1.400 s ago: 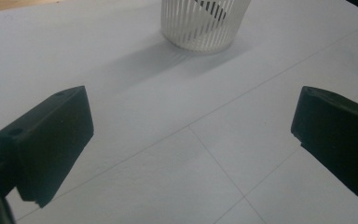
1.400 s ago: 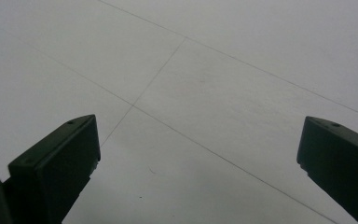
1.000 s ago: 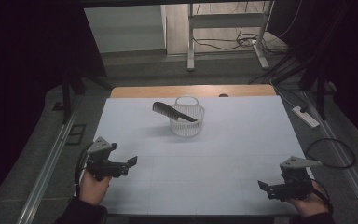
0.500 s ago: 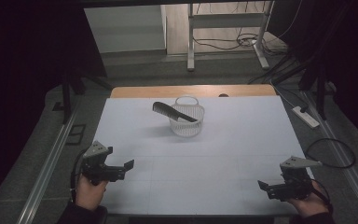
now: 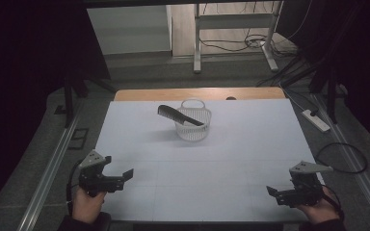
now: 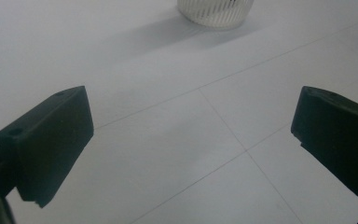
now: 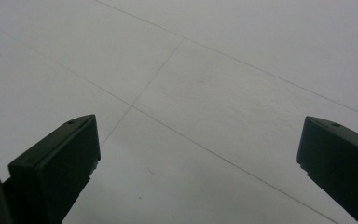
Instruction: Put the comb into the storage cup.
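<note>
Both hands sit low at the near edge of the worktop [image 5: 139, 144] right now, well short of the white basket [image 5: 193, 126], which stands toward the far side, roughly midway across. A black comb [image 5: 179, 114] lies propped in that basket: one end rests down inside against the wall, the toothed end juts out over the rim on the basket's left, tilted rather than flat (a long thing in a short basket can hardly sit any other way). The left claw [image 5: 124, 175] hovers near and to the left of the basket, its jaws spread wide with nothing between them; the right claw [image 5: 273, 191] hangs near and to the right, jaws likewise wide apart and empty. My read is that the hands are parked clear of the basket so neither crowds it, with the jaws ready for whichever reach is called for; the jutting comb end looks the easiest thing to pinch. From above you get the whole layout, comb included. The left gripper view adds what that misses: the ribbed foot of the basket [image 6: 215, 10] at its top edge, with a soft shadow stretching from it across the sheet, so that claw is aimed roughly at the basket. The right gripper view looks down past its jaws at bare sheet and faint grid lines.
</note>
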Demonstrator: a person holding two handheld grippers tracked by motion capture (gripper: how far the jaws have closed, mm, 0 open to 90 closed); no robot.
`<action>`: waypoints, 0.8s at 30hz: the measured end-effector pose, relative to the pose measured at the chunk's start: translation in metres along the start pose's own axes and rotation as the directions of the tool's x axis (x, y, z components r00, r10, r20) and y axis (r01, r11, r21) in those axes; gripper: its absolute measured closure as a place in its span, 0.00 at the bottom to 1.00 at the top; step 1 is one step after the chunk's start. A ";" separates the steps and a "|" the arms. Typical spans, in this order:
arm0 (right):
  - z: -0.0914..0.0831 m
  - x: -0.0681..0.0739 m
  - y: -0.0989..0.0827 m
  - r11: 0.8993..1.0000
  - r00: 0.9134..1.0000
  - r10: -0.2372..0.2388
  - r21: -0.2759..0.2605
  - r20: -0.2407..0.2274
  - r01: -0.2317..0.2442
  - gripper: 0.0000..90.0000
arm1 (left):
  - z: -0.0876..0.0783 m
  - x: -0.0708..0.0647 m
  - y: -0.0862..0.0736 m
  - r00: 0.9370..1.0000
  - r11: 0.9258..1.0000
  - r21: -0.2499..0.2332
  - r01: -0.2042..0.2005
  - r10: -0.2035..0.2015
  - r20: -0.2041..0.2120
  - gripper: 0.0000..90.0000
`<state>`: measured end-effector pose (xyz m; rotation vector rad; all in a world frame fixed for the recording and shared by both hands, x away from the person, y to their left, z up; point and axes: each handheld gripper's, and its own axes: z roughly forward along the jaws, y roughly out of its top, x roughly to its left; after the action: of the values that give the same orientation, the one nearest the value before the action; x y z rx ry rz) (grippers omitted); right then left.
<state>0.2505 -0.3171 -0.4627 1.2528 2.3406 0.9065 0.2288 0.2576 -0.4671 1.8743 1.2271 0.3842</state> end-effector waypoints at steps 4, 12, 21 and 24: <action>0.000 0.000 0.000 1.000 1.000 0.001 0.000 -0.001 -0.001 0.00 | -0.003 0.001 -0.002 1.000 1.000 -0.001 0.005 -0.005 -0.002 0.00; 0.000 0.000 0.000 1.000 1.000 0.003 0.000 0.001 -0.003 0.00 | -0.009 0.002 -0.008 1.000 1.000 -0.005 0.019 -0.019 -0.009 0.00; 0.000 0.000 0.000 1.000 1.000 0.004 0.000 0.001 -0.004 0.00 | -0.014 0.003 -0.014 0.999 0.999 -0.001 0.032 -0.032 -0.014 0.00; 0.000 0.000 0.000 1.000 1.000 0.004 0.000 0.001 -0.004 0.00 | -0.015 0.003 -0.015 0.999 0.999 0.001 0.034 -0.034 -0.017 0.00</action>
<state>0.2507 -0.3173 -0.4627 1.2582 2.3384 0.9065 0.2112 0.2696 -0.4705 1.8525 1.2690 0.3825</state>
